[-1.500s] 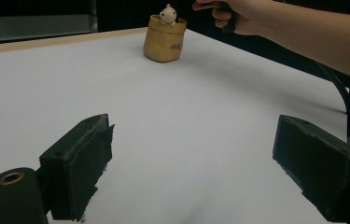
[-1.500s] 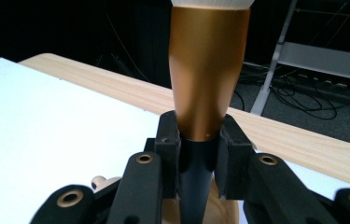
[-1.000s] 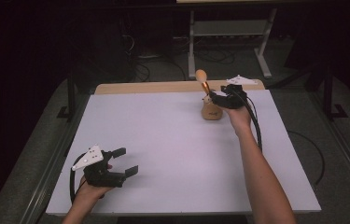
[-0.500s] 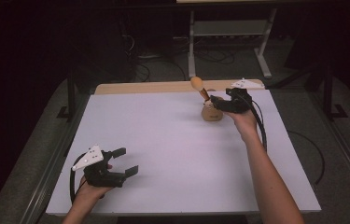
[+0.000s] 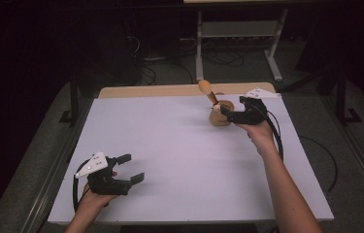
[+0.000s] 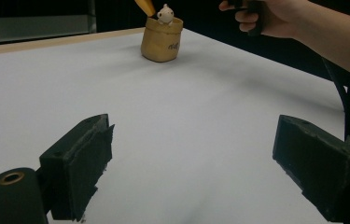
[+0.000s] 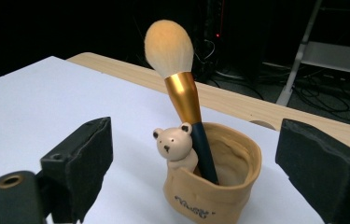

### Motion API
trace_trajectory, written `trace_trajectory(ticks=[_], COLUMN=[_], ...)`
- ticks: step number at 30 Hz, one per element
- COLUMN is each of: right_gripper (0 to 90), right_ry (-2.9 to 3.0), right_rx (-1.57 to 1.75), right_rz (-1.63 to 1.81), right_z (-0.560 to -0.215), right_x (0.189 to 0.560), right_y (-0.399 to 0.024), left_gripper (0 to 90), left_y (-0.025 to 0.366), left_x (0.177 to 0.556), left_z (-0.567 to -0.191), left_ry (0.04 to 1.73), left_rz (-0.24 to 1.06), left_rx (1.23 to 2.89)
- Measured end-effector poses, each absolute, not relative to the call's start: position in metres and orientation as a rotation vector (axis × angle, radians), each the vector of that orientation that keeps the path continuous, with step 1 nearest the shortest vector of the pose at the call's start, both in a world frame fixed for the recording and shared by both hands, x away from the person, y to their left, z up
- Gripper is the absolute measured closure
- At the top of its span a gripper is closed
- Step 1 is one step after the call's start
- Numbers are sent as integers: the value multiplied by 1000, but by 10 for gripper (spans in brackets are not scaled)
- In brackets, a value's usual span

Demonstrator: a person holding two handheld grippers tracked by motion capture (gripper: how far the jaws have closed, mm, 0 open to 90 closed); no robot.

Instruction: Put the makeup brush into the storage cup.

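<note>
Standing in a small tan holder [image 7: 212,179] with a little bear figure [image 7: 175,144] on its rim, the makeup brush [image 7: 182,93] leans with its fluffy head up and its dark handle down inside. The holder sits on the white worktop [image 5: 170,145] near the far edge, toward the far right corner, just in front of the bare wooden strip [image 5: 150,91] along the back.

Just beside the holder on its right is the right gripper [image 5: 230,112]. Its jaws have just been opening and now stand wide apart on either side of the holder, pressing on nothing; the brush and holder stand on their own between and beyond them.

By the look of it, placing the brush is done and the release is finished; what is left is likely only drawing the right hand clear without nudging the holder.

Well apart, near the near left corner, the left gripper [image 5: 133,168] rests low over the worktop with its jaws spread and nothing between them.
</note>
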State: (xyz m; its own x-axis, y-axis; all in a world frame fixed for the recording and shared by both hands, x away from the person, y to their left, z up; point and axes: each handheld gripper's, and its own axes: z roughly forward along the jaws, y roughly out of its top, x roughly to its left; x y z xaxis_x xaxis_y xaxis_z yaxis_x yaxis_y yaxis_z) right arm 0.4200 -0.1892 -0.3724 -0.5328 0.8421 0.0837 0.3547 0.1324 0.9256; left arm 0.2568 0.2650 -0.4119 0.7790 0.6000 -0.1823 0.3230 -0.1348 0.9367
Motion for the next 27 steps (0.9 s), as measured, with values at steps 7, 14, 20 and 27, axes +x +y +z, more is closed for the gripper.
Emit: trace_trajectory(ticks=[7,14,20,27], right_gripper=[86,81,69,64], right_ry=[1934,1939,1943,1965], right_rx=[1135,1113,1102,1076], right_rz=[1411,1429,1432,1435], right_z=[-372,-377,-377,-378], right_x=[402,384,372,358], right_y=[-197,-203,-204,-207], left_gripper=[112,111,112,112], left_y=[265,265,265,265], left_x=[257,256,256,257], left_z=[-412,-411,-411,-410], left_ry=[723,717,717,713], left_rz=[277,283,287,291], left_rx=[1732,1742,1738,1736])
